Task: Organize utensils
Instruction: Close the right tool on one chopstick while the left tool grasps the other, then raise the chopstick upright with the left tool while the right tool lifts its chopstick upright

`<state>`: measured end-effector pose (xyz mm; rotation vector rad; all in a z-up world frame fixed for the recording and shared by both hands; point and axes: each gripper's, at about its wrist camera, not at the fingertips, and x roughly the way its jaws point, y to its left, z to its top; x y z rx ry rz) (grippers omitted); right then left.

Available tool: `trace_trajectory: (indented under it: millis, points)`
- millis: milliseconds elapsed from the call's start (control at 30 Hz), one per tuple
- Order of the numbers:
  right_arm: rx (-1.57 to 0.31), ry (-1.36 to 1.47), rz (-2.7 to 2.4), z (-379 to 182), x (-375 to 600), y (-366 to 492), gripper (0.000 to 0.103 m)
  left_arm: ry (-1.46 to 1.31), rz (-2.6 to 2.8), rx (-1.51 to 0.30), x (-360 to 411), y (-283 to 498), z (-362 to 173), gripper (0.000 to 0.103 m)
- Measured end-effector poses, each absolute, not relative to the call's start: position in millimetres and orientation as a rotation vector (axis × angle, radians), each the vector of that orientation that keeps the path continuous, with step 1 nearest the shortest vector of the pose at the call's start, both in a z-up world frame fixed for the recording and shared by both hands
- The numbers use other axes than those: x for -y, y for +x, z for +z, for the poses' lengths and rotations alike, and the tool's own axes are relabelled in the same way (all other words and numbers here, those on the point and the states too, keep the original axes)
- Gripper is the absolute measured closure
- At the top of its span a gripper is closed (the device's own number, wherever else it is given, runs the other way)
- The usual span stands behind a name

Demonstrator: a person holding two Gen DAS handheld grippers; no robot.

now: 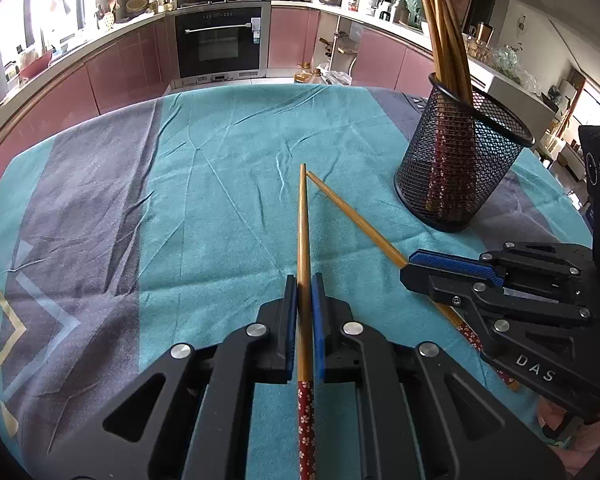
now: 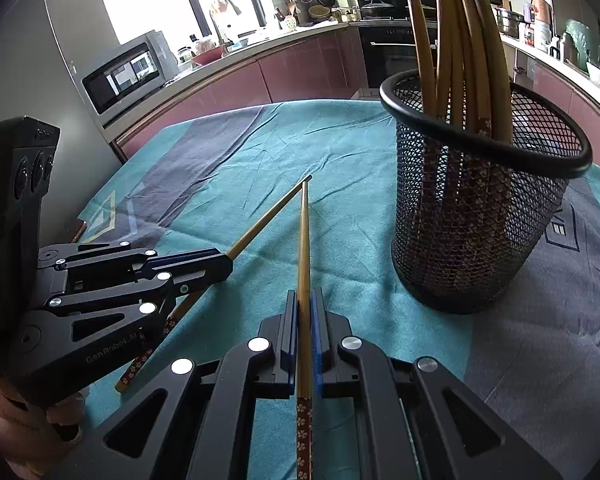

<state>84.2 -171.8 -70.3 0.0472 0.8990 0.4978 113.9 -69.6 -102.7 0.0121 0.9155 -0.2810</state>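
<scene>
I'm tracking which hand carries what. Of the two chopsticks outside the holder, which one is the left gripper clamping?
The chopstick running straight up the left wrist view, between the left gripper pads. The other chopstick angles toward the right gripper.

On the cloth [image 1: 220, 184] two chopsticks [image 1: 303, 224] [image 1: 356, 220] lay with far tips nearly meeting; the mesh holder [image 1: 460, 168], with more chopsticks [image 1: 440, 32] standing in it, stood to their right

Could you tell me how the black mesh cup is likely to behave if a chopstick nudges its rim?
The mesh cup looks light, being open wire. It may tip, since the tall chopsticks lean to one side above its rim. It probably won't slide easily on the fuzzy teal cloth.
</scene>
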Motion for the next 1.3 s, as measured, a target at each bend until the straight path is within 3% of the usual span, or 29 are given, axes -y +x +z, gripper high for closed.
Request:
trace_trajectory:
  millis: [1300]
  points:
    - [-0.756,0.132,0.551,-22,199,54,0.097,-0.051,-0.367,-0.8,62,78,-46,0.096]
